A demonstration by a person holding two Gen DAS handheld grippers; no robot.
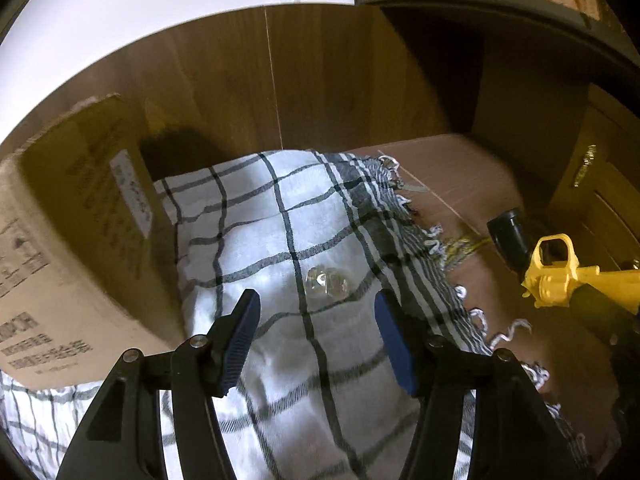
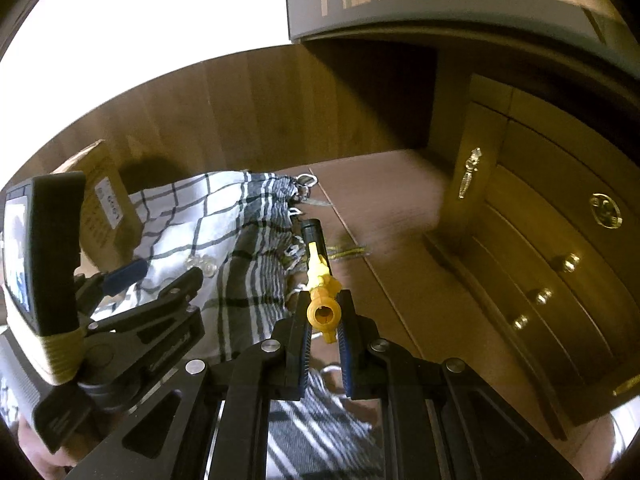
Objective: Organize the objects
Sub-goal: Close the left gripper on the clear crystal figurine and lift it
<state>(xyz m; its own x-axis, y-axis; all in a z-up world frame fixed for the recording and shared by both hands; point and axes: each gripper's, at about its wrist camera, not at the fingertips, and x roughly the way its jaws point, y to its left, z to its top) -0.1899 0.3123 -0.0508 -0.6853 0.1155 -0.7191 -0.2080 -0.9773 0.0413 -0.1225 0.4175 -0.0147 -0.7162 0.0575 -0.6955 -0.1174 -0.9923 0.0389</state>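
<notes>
Brown wood-grain tabletop (image 1: 460, 184) carries everything. White cloth with black check and fringed edge (image 1: 280, 220) is spread over its left part; a clear glassy item (image 1: 326, 282) sits on the cloth. Cardboard box (image 1: 72, 240) stands at the left, on or beside the cloth; dark wooden drawer chest (image 2: 540, 240) stands on the bare right side.

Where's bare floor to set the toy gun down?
Free: the brown floor between the checked cloth's fringe and the wooden cabinet, ahead of the right claw gripping the toy gun. Crowded: left, where the cardboard box borders the cloth and clear beads lie before the open left claw.
</notes>
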